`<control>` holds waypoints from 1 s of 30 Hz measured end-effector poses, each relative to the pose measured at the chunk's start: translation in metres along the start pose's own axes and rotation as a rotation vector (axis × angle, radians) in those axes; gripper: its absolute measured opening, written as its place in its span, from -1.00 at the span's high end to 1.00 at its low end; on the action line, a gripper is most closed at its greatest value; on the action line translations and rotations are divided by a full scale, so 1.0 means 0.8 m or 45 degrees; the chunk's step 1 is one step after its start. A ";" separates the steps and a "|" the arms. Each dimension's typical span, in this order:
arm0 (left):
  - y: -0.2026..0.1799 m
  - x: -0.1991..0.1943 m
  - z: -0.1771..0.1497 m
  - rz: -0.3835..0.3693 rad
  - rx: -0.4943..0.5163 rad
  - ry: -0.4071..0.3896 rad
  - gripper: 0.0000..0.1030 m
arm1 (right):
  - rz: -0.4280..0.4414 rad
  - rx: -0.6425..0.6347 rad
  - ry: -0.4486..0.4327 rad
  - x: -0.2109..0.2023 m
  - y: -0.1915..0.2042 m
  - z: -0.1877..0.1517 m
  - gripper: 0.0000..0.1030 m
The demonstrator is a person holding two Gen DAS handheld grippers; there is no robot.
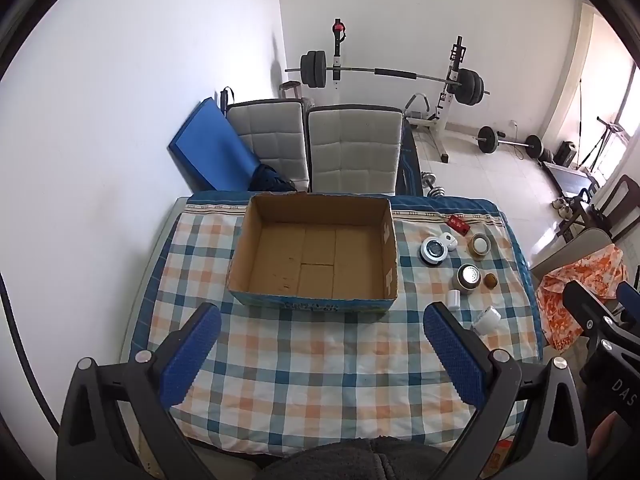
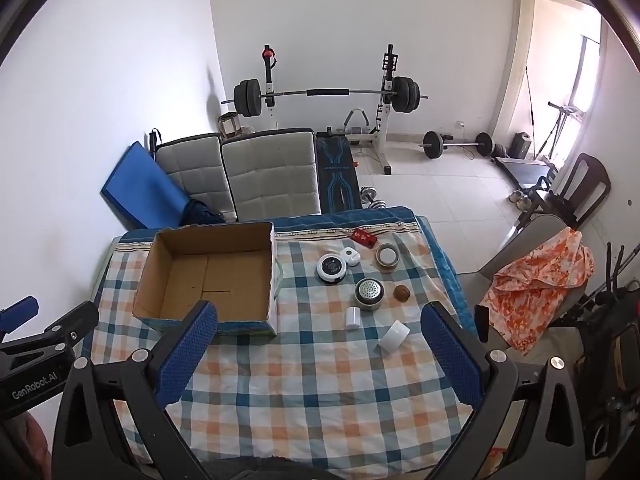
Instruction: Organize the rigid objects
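Both my left gripper [image 1: 322, 350] and right gripper [image 2: 320, 346] hover with fingers wide, empty. The cardboard box [image 2: 208, 276] sits empty; small objects cluster right of it. The lying white cylinder [image 2: 394, 335] may roll toward the desk [image 2: 280, 400] edge if nudged.

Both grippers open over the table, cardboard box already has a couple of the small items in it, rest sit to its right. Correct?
Not quite: the cardboard box is empty, as the left wrist view shows down to its bare floor. The rest stands: left gripper and right gripper are open, and the small items, such as the tape roll, sit to the box's right.
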State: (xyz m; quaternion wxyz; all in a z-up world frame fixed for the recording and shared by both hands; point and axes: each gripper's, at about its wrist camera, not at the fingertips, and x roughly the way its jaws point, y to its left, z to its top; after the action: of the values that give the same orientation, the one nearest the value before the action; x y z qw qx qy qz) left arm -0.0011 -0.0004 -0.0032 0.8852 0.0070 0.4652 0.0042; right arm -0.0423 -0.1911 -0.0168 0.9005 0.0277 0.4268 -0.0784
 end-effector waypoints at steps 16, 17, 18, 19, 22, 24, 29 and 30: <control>0.000 0.000 -0.007 0.007 0.021 0.000 -1.00 | -0.005 -0.003 -0.012 -0.002 -0.001 -0.002 -1.00; 0.000 0.000 -0.007 0.008 0.021 -0.001 -1.00 | -0.003 -0.001 -0.011 -0.001 -0.001 -0.002 -1.00; 0.000 0.000 -0.007 0.007 0.020 0.000 -1.00 | -0.003 -0.001 -0.013 -0.003 -0.001 -0.002 -1.00; 0.001 0.001 -0.008 0.006 0.021 0.001 -1.00 | -0.006 -0.002 -0.015 -0.004 -0.001 -0.001 -1.00; 0.002 0.001 -0.010 0.002 0.019 0.012 -1.00 | -0.004 -0.001 -0.017 -0.005 -0.003 -0.001 -1.00; 0.003 0.003 -0.011 0.002 0.021 0.017 -1.00 | -0.004 -0.007 -0.017 -0.006 -0.003 0.000 -1.00; 0.002 0.002 -0.011 0.004 0.022 0.016 -1.00 | -0.014 -0.010 -0.021 -0.009 -0.006 -0.001 -1.00; 0.001 0.002 -0.010 0.006 0.023 0.015 -1.00 | -0.014 -0.011 -0.020 -0.009 -0.006 -0.002 -1.00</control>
State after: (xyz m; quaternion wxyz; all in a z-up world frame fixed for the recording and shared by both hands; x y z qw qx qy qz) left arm -0.0071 0.0008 -0.0093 0.8823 0.0159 0.4704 0.0020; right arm -0.0489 -0.1949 -0.0120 0.9035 0.0209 0.4202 -0.0817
